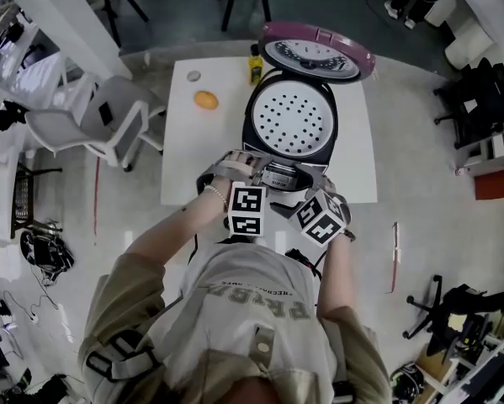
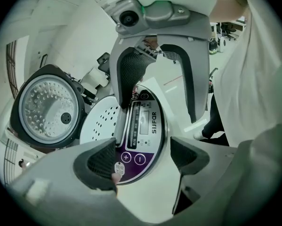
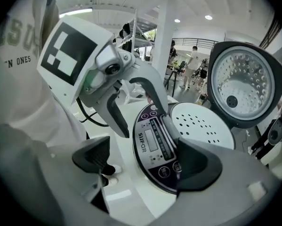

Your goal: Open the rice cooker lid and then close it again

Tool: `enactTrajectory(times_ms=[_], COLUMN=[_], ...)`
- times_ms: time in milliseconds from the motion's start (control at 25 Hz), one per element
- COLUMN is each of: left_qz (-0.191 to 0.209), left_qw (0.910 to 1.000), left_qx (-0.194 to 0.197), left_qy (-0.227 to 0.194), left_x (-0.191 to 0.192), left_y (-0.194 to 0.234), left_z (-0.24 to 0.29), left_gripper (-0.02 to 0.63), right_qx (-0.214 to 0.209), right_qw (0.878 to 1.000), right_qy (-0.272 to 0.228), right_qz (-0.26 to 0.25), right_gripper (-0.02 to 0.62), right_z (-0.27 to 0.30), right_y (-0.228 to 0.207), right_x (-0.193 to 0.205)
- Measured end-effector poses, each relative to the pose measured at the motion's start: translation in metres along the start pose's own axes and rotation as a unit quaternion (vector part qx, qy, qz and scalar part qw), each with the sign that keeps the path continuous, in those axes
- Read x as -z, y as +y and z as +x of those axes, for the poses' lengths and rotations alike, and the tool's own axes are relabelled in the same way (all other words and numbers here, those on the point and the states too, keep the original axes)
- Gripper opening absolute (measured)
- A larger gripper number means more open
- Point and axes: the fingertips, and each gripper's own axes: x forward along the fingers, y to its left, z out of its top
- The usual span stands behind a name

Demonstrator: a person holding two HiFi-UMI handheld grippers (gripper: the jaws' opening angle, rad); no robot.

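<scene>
The rice cooker (image 1: 289, 124) stands on a white table (image 1: 361, 167) with its purple-rimmed lid (image 1: 317, 53) swung up and back. A white perforated inner plate (image 1: 292, 118) shows inside. Both grippers hover at the cooker's front edge, over the purple control panel (image 2: 143, 131). My left gripper (image 1: 235, 171) is open, and the panel's lower edge lies under its wide-set jaws (image 2: 143, 158). My right gripper (image 1: 315, 183) is open too, with the panel (image 3: 155, 145) below its jaws (image 3: 145, 160) and nothing gripped. Each gripper view shows the other gripper and the raised lid (image 3: 244, 84).
On the table's far left lie an orange round thing (image 1: 205, 99) and a small disc (image 1: 193, 76). A yellow bottle (image 1: 254, 66) stands by the cooker's back. A grey chair (image 1: 100, 120) is left of the table, and black chairs stand at the right.
</scene>
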Motion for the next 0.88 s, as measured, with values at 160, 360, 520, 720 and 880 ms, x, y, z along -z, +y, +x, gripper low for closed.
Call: enactTrajectory(times_ms=[160,360,520,720,880], left_qz=[-0.052,-0.173,-0.255,-0.303,-0.315], left_qw=[0.998,0.981,0.9565,0.9332,0.9223], left_qx=[0.011,0.016,-0.009,-0.06,-0.106], left_qy=[-0.034,-0.087,-0.142,-0.183,-0.197], left_x=[0.001,0.013,0.018,0.024,0.023], left_y=[0.001,0.011,0.024,0.044,0.059], left_z=[-0.003,-0.015,-0.036,-0.06,-0.079], left_gripper=[0.377,0.377,0.376,0.376,0.376], right_qx=[0.017,0.099,0.145,0.166,0.169], right_qw=[0.998,0.976,0.95,0.928,0.93], right_qy=[-0.062,-0.17,-0.223,-0.259,-0.249], right_qz=[0.025,0.097,0.164,0.212,0.212], right_gripper=[0.426,0.426,0.426,0.426,0.426], right_z=[-0.011,-0.048,-0.079,-0.105,-0.111], right_y=[-0.009,-0.042,-0.06,-0.066,-0.064], right_x=[-0.006,-0.006,0.015,0.035,0.048])
